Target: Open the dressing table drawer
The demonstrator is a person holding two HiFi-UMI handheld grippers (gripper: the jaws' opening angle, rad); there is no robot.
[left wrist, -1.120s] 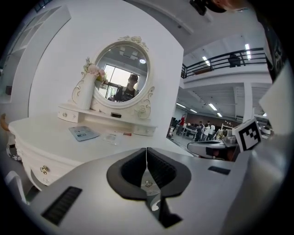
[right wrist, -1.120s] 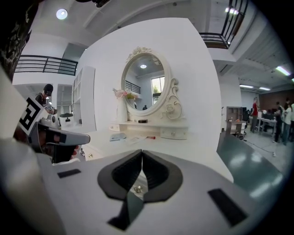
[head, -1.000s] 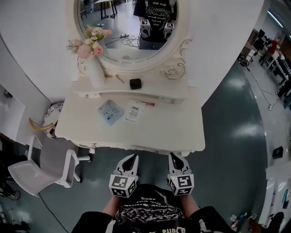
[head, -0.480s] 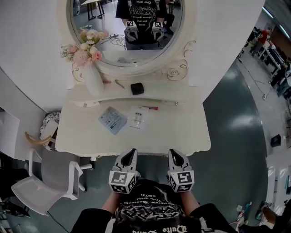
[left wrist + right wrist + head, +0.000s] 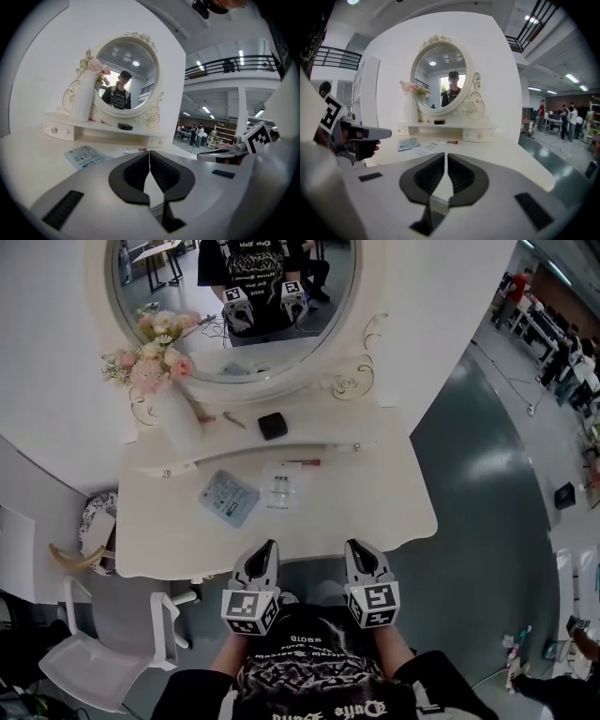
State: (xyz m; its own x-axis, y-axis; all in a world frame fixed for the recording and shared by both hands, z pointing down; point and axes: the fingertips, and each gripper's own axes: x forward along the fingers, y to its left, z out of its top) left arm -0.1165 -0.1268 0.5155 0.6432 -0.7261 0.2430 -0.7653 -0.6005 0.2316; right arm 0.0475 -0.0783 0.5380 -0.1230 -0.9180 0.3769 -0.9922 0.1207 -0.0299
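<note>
The cream dressing table [image 5: 375, 512] stands in front of me, and its front edge lies just under both gripper tips in the head view. Its raised shelf has a small knobbed drawer at each end, the left drawer [image 5: 55, 131] and the right drawer [image 5: 478, 135]. No drawer front under the tabletop shows in any view. My left gripper [image 5: 270, 546] [image 5: 149, 152] is shut with nothing between its jaws. My right gripper [image 5: 354, 546] [image 5: 446, 154] is shut too, also on nothing. They hover side by side, pointing at the oval mirror [image 5: 234, 306].
On the tabletop lie a blue packet [image 5: 229, 496], a clear packet [image 5: 280, 490] and a small red stick [image 5: 302, 463]. The shelf carries a white vase of pink flowers [image 5: 178, 418] and a black box [image 5: 273, 425]. A grey chair [image 5: 122, 634] stands at the left.
Both grippers have come forward to the table. Their tips were short of its front edge and now reach over it. The table has shifted left and nearer in the head view.
</note>
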